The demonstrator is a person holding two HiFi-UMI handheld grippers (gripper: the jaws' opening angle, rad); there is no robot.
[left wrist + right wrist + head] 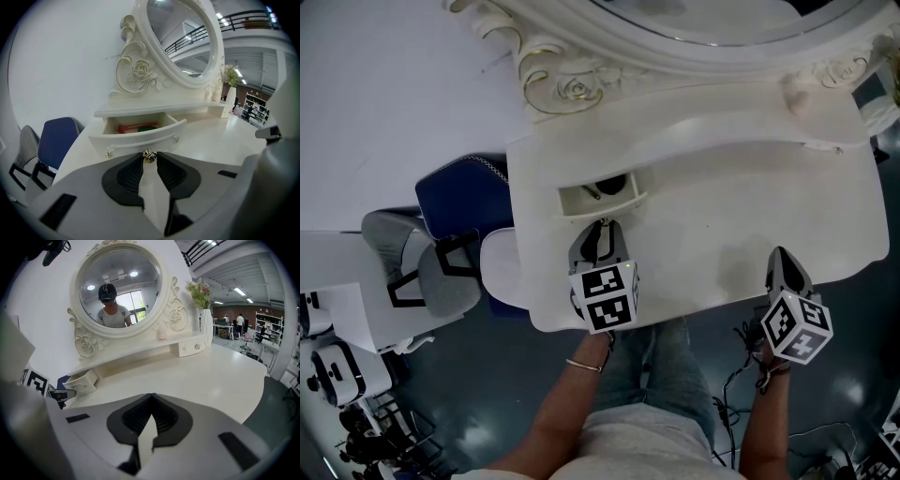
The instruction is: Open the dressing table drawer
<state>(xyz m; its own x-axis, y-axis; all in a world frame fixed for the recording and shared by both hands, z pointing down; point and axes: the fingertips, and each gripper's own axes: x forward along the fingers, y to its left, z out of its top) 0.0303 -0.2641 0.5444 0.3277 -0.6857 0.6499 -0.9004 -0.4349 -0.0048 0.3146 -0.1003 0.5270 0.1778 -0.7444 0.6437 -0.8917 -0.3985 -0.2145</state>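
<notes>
The small left drawer (602, 197) of the white dressing table (750, 197) stands pulled out from under the shelf. In the left gripper view its curved front (140, 136) faces me, with a red and a green item (138, 127) lying inside. My left gripper (149, 157) is shut on the drawer's small gold knob (149, 156), which is pinched between the two tips. In the head view the left gripper (600, 227) reaches the drawer front from the table's near side. My right gripper (151, 395) is shut and empty, and it hovers over the table's front right edge (780, 253).
An oval mirror (118, 284) in a carved frame rises behind the shelf. A second small drawer (192, 347) and a vase of flowers (202, 305) are at the right. A blue chair (461, 192) and a grey chair (417, 267) stand left of the table.
</notes>
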